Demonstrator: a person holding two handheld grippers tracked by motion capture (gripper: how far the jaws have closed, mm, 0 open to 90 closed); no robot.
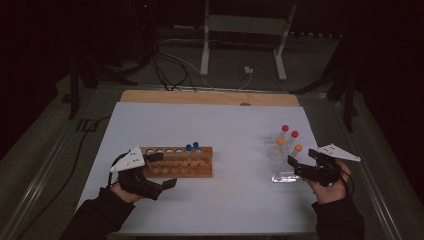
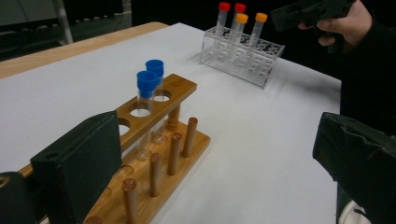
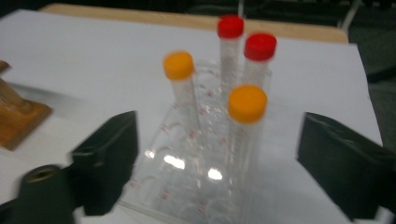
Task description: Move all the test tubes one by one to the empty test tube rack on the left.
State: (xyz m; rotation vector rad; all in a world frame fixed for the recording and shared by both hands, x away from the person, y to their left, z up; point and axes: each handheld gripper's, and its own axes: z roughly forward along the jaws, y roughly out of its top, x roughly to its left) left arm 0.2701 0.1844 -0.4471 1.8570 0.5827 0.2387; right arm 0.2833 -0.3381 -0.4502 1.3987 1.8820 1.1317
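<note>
A wooden rack (image 1: 180,165) (image 2: 180,88) holds two blue-capped tubes (image 1: 192,147) (image 2: 149,79) at its right end. My left gripper (image 1: 162,170) (image 2: 219,154) is open at the rack's left end, one jaw over the rack and the other in front of it, nothing gripped. At the right, a clear plastic rack (image 1: 282,172) (image 3: 182,186) carries two red-capped tubes (image 1: 289,131) (image 3: 231,25) and two orange-capped tubes (image 1: 298,148) (image 3: 179,65). My right gripper (image 1: 302,157) (image 3: 229,149) is open beside it. The near orange-capped tube (image 3: 247,102) stands between its jaws, untouched.
A white sheet (image 1: 225,125) covers the table; a strip of bare wood (image 1: 200,97) runs along the far edge. Beyond it, cables (image 1: 165,70) and white stand legs (image 1: 280,50) are on the dark floor. Open sheet lies between the two racks.
</note>
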